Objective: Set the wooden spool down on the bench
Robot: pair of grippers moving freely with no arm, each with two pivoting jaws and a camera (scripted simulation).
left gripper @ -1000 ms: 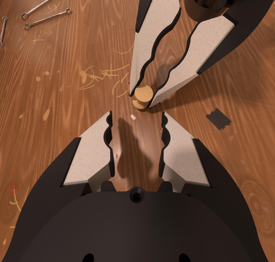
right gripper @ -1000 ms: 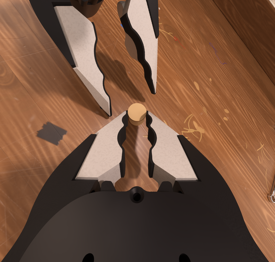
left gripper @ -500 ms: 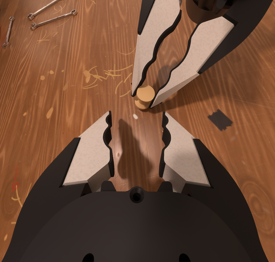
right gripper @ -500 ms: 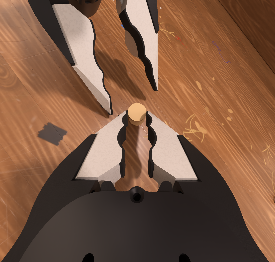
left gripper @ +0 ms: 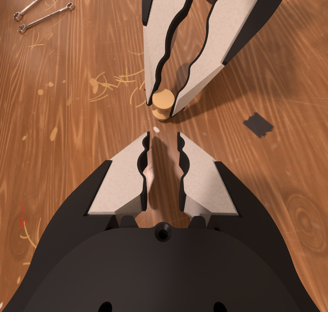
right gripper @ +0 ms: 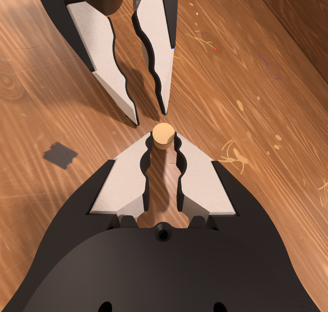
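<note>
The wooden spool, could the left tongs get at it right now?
Probably not cleanly. The wooden spool stands upright, pinched at its top flange by the right tongs. The empty left tongs face it over bare bench, but the right fingers flank it.

Can't really tell if the wooden spool (right gripper: 163,136) sits flat on the table (left gripper: 71,143): bottom flange half tucked behind a right gripper (left gripper: 160,106) fingertip in the left wrist view, mostly under the top flange in the right wrist one. Upper wrench (left gripper: 35,3) chopped off by the top edge, its far end out of frame. Both gripper bodies cut by the frame edges. Thin blue scribble (right gripper: 268,67) near the wall too faint to make out.
</note>
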